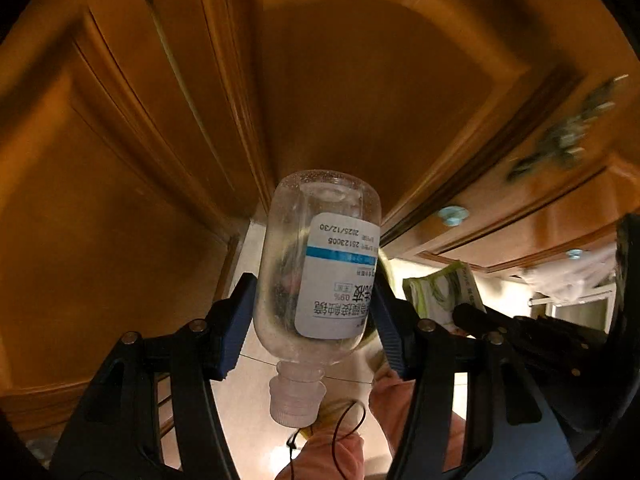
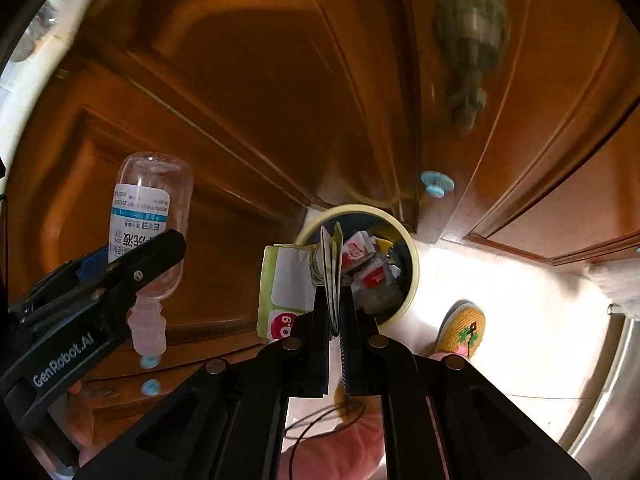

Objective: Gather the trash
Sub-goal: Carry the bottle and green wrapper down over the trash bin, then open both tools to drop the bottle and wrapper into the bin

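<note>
Only the right view shows the bin [image 2: 412, 256]; right claw [image 2: 335, 320] pinches a wrapper [image 2: 288, 276], left claw [image 1: 312, 312] a bottle [image 1: 288, 264].

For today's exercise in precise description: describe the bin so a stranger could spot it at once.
Look at the pale floor at the foot of the wooden cabinet doors. There stands a round bin, alone in having a pale yellow rim and red-and-white wrappers inside.

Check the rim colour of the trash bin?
Pale yellow rim on the trash bin, dark inside; right wrist view shows it best.
</note>
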Available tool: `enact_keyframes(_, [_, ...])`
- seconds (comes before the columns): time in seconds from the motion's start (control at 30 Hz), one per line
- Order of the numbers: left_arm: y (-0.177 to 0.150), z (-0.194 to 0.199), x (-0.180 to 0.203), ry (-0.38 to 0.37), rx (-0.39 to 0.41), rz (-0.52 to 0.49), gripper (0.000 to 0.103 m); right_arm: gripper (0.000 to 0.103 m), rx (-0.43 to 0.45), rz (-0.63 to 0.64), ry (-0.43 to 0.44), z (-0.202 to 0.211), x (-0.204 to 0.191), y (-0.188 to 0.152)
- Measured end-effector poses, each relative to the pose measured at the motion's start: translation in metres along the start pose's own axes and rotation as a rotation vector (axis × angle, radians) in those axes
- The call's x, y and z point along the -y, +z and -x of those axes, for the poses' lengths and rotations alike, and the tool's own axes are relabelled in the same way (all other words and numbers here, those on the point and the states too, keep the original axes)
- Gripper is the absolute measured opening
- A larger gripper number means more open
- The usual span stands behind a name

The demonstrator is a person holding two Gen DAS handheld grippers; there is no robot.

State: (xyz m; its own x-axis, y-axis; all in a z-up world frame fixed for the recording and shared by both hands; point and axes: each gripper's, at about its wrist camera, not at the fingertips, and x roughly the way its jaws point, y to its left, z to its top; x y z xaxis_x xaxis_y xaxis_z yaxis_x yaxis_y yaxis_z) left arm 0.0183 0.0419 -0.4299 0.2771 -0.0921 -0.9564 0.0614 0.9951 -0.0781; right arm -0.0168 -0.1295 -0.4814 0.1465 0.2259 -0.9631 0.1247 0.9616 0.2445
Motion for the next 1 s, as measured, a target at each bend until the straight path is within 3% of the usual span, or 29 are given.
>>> enact_keyframes(0.23, [-0.006,-0.081,-0.014,0.016,-0.056,0.064,0.054,0.005,-0.055,-0.005,-0.002,-0.085,0.024,0.001])
enact_keyframes(0.4, [-0.008,-0.116,-0.008,0.01,-0.075,0.036,0.054,0.005,-0.054,-0.008,-0.017,-0.123,0.027,0.01])
enact_keyframes(0.47, [-0.007,-0.123,-0.002,0.015,-0.089,0.01,0.061,0.005,-0.064,-0.01,-0.017,-0.134,0.028,0.015])
enact_keyframes(0.53, [-0.009,-0.129,0.0,0.026,-0.1,-0.011,0.075,0.008,-0.09,-0.005,-0.033,-0.143,0.029,0.018])
enact_keyframes(0.6, [-0.011,-0.13,0.006,0.026,-0.105,-0.022,0.077,0.017,-0.106,0.008,-0.044,-0.145,0.029,0.021])
enact_keyframes(0.67, [-0.013,-0.126,0.008,0.024,-0.112,-0.027,0.085,0.037,-0.09,0.026,-0.06,-0.139,0.027,0.02])
enact_keyframes(0.7, [-0.013,-0.124,0.007,0.024,-0.113,-0.028,0.087,0.039,-0.08,0.033,-0.068,-0.135,0.026,0.019])
enact_keyframes(1.0, [-0.009,-0.073,0.023,0.031,-0.126,-0.058,0.087,0.041,-0.058,0.043,-0.071,-0.083,0.023,0.013])
